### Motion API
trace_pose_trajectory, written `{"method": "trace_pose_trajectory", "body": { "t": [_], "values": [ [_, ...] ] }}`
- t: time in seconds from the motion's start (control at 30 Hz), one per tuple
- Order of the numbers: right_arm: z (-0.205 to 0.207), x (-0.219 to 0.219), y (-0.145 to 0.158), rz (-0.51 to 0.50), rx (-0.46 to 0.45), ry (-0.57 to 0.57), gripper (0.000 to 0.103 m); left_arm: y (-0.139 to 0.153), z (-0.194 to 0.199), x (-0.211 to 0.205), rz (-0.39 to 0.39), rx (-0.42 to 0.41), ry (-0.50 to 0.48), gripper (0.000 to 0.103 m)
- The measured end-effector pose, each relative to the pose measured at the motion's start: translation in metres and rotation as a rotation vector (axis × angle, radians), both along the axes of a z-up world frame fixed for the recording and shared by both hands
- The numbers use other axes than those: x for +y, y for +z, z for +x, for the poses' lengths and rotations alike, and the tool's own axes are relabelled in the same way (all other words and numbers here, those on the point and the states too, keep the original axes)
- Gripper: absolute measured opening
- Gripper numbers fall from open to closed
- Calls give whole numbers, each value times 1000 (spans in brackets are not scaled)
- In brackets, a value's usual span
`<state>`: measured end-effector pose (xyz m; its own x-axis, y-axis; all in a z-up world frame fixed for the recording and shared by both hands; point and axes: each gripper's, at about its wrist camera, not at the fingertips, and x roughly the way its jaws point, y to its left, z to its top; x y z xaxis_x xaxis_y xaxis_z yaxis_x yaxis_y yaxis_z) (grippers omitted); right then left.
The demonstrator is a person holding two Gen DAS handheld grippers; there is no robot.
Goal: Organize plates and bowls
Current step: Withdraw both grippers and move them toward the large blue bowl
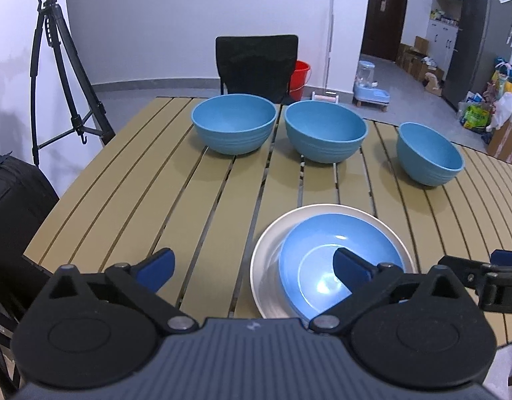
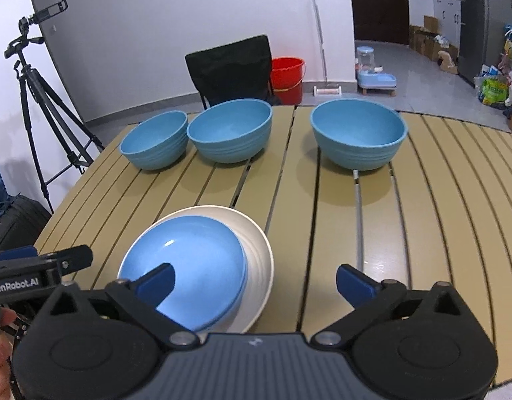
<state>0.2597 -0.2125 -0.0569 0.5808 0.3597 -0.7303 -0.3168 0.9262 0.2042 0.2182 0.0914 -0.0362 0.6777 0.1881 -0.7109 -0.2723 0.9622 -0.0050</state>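
Three blue bowls stand in a row on the far half of the slatted tan table [image 1: 139, 200]: left [image 1: 234, 123], middle [image 1: 325, 131] and right [image 1: 429, 155]. Near the front edge a blue plate [image 1: 322, 250] lies inside a larger white plate [image 1: 265, 266]. My left gripper [image 1: 254, 260] hovers open above the stack's left side, and its right finger is over the blue plate. In the right wrist view the same blue plate [image 2: 196, 260] sits on the white plate [image 2: 259, 256]. My right gripper [image 2: 256, 276] is open above the stack's right side and holds nothing.
A black chair [image 1: 256, 63] stands behind the table with a red bucket [image 1: 299, 78] beside it. A tripod [image 1: 56, 76] and a black bag [image 1: 16, 206] are off the table's left side. Boxes, bags and a fridge fill the room's far right.
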Motion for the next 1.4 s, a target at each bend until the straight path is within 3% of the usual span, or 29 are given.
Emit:
{"method": "trace_pose_trajectory", "body": {
  "t": [0.33,0.63,1.4],
  "values": [
    [-52,-26,29,-3,-96,-49,103,22,-47,-15,-12,-107,-61,103],
    [-84,-47,35,-18,-128,-79,103,27,-69,-32,-17,-146,-123,103],
    [-104,-84,33,2,-144,-155,103,32,-81,-54,2,-180,-183,103]
  ]
}}
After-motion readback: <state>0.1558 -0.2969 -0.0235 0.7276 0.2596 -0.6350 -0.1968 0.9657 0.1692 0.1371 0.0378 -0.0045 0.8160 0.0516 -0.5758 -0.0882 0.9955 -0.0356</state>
